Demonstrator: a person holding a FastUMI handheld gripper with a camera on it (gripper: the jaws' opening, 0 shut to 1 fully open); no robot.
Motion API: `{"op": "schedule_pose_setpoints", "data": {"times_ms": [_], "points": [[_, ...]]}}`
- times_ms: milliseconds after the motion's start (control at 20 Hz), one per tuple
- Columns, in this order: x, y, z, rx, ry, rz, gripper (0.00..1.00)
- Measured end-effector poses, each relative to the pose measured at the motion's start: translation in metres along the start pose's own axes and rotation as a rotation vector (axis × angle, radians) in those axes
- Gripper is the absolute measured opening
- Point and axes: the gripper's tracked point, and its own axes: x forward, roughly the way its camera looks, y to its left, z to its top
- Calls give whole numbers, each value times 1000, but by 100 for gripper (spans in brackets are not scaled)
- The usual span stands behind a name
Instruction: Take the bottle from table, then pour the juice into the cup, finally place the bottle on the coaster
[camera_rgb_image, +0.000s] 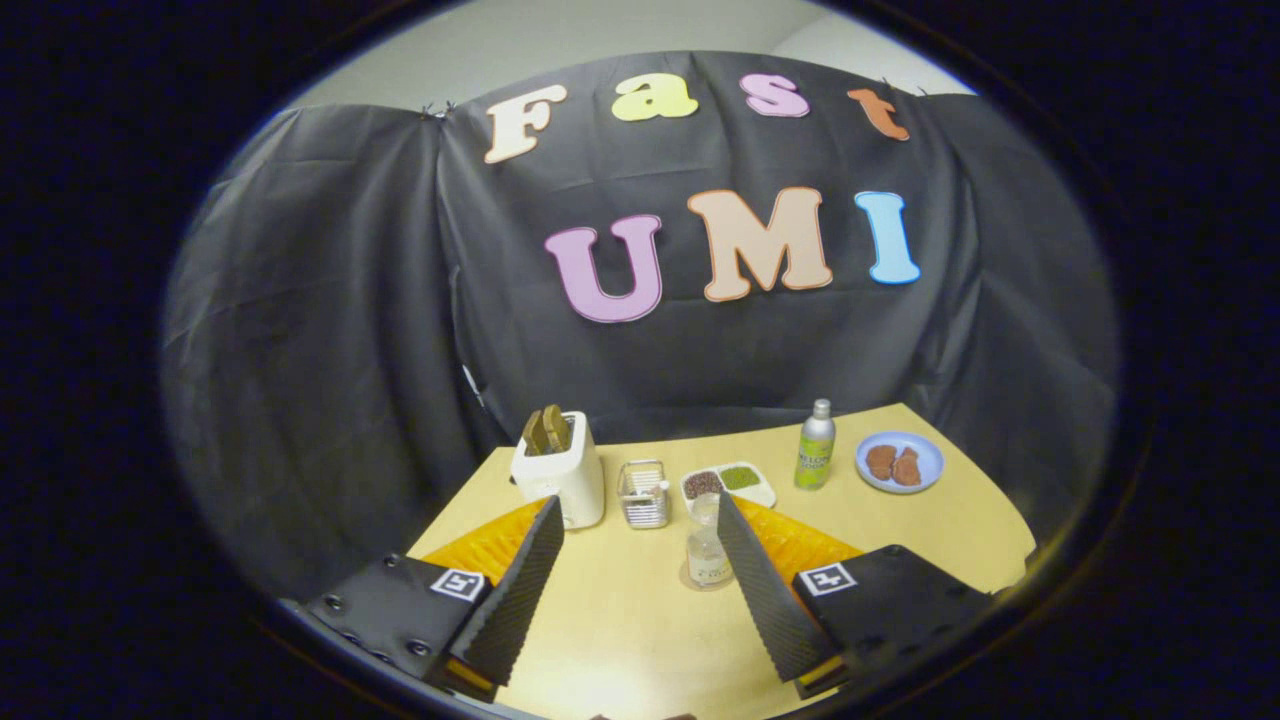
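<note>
So my gripper hangs above the near edge of the pale yellow wooden table, tipped a bit downward, both ribbed black fingers spread wide with nothing between them but bare tabletop.

The stuff around: along the far edge there's a white toaster with two brown slices sticking up out of it, toward the far left corner. Next to it is a small clear square container with a metal frame, then a white two-part tray of brown and green bits. An orange ribbed mat lies under my fingers on both sides. Over by the far right corner is a round blue plate with two brown pieces of food.

The task things: the green bottle with a silver cap and a yellow label stands upright near the far edge, between the tray and the blue plate, long axis straight up, cap on top. It's well beyond my right finger, nothing directly blocking it. The clear glass cup sits on a round tan coaster, just ahead, touching the inner edge of my right finger in the view; can't tell if it really touches.
</note>
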Motion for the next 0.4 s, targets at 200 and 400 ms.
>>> {"op": "schedule_pose_setpoints", "data": {"times_ms": [200,400], "points": [[-17,-4,13,-49,-19,16,96],[-20,7,24,-71,-45,92,96]]}}
